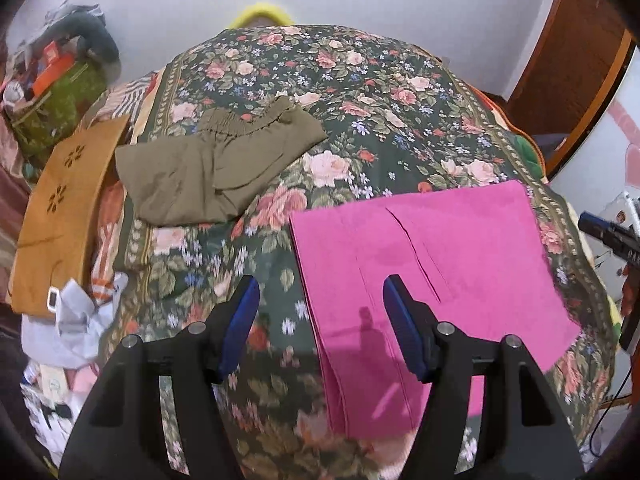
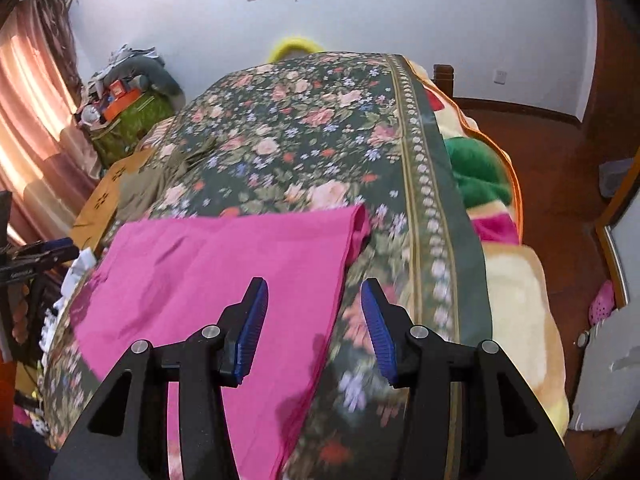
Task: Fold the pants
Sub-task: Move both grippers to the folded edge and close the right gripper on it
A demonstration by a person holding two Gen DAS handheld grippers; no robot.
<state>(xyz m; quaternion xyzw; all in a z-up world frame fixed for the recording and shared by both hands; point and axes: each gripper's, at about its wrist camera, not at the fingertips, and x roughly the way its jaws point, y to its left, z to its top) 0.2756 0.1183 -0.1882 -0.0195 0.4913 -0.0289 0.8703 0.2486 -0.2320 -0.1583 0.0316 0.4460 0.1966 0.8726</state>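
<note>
Floral bedspread (image 1: pixel 360 92), green blanket (image 2: pixel 476 176)

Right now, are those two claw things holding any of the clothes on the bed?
No. The left gripper and right gripper both stand open above the pink pants, with nothing between their pads.

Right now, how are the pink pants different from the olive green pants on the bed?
The pink pants lie smooth and flat in a neat, straight-edged shape near the grippers; the olive pants lie farther back toward the bed's left side, rumpled, with their gathered elastic waistband showing. The pink pants cover more of the floral bedspread than the olive pants do. Both rest on that bedspread, and neither is held by a gripper.
</note>
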